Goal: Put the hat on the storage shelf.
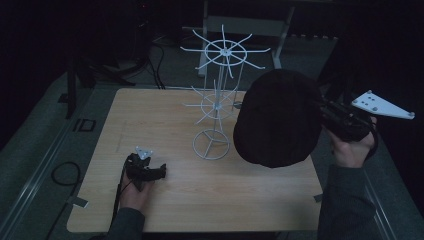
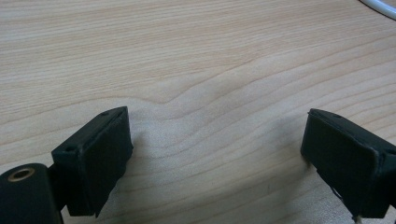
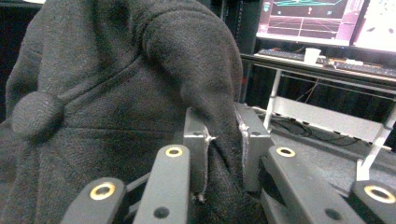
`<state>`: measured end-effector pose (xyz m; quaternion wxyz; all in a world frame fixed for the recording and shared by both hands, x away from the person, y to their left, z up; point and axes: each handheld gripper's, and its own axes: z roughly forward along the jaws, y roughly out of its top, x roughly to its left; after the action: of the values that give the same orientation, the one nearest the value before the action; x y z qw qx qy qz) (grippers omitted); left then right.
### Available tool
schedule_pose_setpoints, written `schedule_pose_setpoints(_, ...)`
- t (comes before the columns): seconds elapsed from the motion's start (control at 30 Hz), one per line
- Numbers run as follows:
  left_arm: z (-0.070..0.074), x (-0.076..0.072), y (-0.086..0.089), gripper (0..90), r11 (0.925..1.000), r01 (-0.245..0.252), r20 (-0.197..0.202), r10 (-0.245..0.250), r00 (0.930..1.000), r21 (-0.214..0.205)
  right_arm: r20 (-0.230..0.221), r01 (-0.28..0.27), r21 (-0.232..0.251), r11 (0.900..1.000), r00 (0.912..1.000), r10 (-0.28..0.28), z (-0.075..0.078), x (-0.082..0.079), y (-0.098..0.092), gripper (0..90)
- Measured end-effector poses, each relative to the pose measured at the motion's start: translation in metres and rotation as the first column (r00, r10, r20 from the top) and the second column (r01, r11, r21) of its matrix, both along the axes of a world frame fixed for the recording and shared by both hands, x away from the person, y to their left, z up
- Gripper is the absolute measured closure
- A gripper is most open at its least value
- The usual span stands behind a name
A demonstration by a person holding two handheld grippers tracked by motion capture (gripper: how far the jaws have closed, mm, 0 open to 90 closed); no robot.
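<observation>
Pinching a fold of the black cap (image 1: 277,117), the right tongs (image 3: 223,154) are holding it aloft right of the white wire rack (image 1: 218,90) — likely for hanging next — while the left tongs (image 2: 215,154) are resting wide apart on the desk (image 1: 200,195).

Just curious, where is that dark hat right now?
The hat hangs above the table's right side, pinched by the right gripper, beside the white wire rack.
</observation>
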<state>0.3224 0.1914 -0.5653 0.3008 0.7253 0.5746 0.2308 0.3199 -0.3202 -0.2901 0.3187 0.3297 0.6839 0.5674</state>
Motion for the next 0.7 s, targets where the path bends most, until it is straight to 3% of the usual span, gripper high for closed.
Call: schedule_pose_setpoints(0.7, 0.0001, -0.0001, 0.0, 9.2, 1.0, 0.0, -0.001, 0.0, 1.0, 0.001, 0.027, -0.029, 0.012, 0.9995, 0.9992, 0.029, 0.0095, -0.0034, 0.0021, 77.3)
